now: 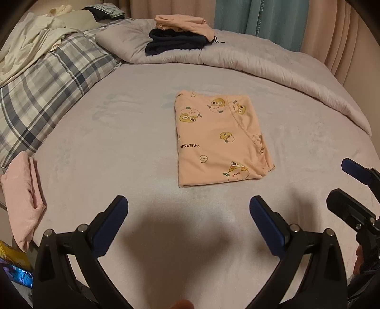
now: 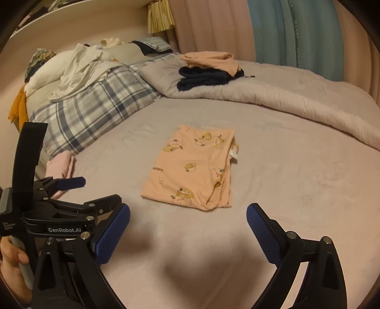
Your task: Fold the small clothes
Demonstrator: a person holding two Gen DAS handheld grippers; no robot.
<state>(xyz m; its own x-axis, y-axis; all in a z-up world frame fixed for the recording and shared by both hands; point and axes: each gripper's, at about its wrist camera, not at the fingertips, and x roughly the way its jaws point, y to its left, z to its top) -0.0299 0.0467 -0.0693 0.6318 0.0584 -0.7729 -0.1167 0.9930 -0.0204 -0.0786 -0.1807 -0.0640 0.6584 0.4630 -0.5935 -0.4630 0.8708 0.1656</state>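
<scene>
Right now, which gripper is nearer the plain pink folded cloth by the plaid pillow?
Left. The left gripper hangs beside the pink cloth; the right gripper is farther right.

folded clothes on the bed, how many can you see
4. A cartoon-print peach garment mid-bed, a pink one at the left edge, and a peach one stacked on a navy one on the rolled duvet. Others may be hidden.

A bed [image 1: 118,147] under warm light, curtains [image 2: 273,31] behind.

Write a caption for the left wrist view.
Open left gripper hovers short of a folded peach cartoon-print garment on the bed.
</scene>
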